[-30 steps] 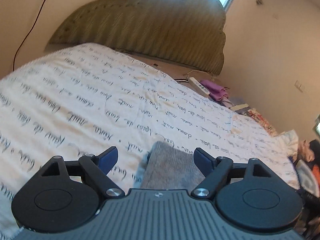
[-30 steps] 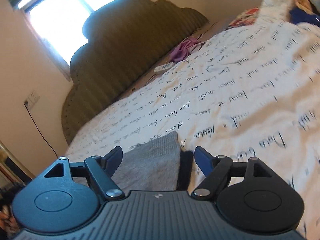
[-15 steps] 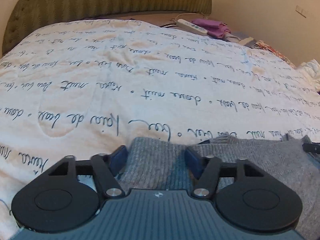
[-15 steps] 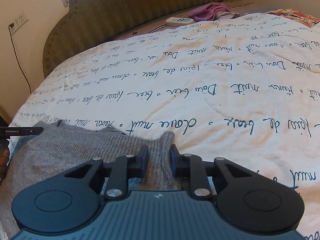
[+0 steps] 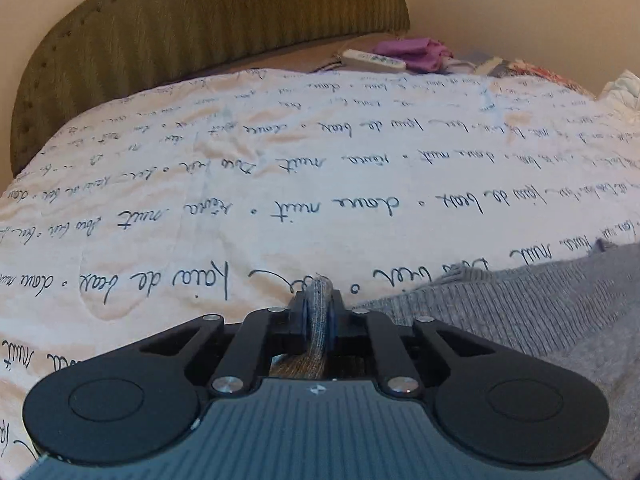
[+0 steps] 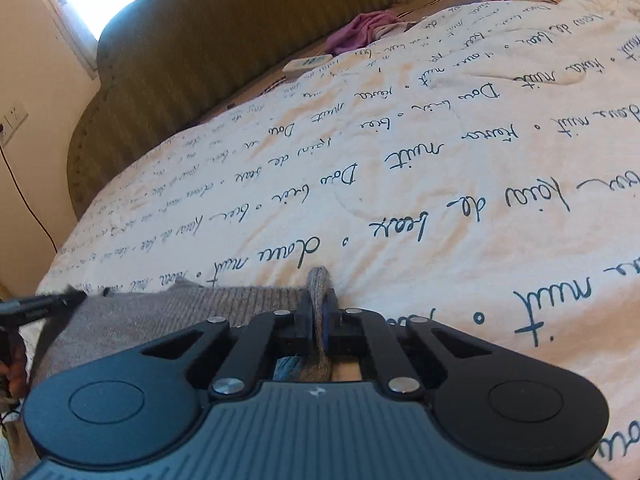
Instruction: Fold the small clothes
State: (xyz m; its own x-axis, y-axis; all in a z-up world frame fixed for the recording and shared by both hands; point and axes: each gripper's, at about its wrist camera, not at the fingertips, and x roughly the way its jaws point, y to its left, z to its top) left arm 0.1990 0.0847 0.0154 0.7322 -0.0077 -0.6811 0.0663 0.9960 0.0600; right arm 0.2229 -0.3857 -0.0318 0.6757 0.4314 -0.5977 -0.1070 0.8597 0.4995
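Both claws on grey knit [image 5: 540, 304]

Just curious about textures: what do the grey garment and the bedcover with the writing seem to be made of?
Grey garment: looks like a soft ribbed knit, perhaps wool or acrylic; fine vertical ribs show, matte.
Bedcover: seems a quilted cotton-like fabric, cream and matte, with printed cursive script and stitched curves.

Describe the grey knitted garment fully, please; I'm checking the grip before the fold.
The grey garment is a ribbed knit, lying mostly flat on the script-printed quilt. The left gripper is closing on one bunched edge; the right gripper is shut on another. Fabric spans between them.
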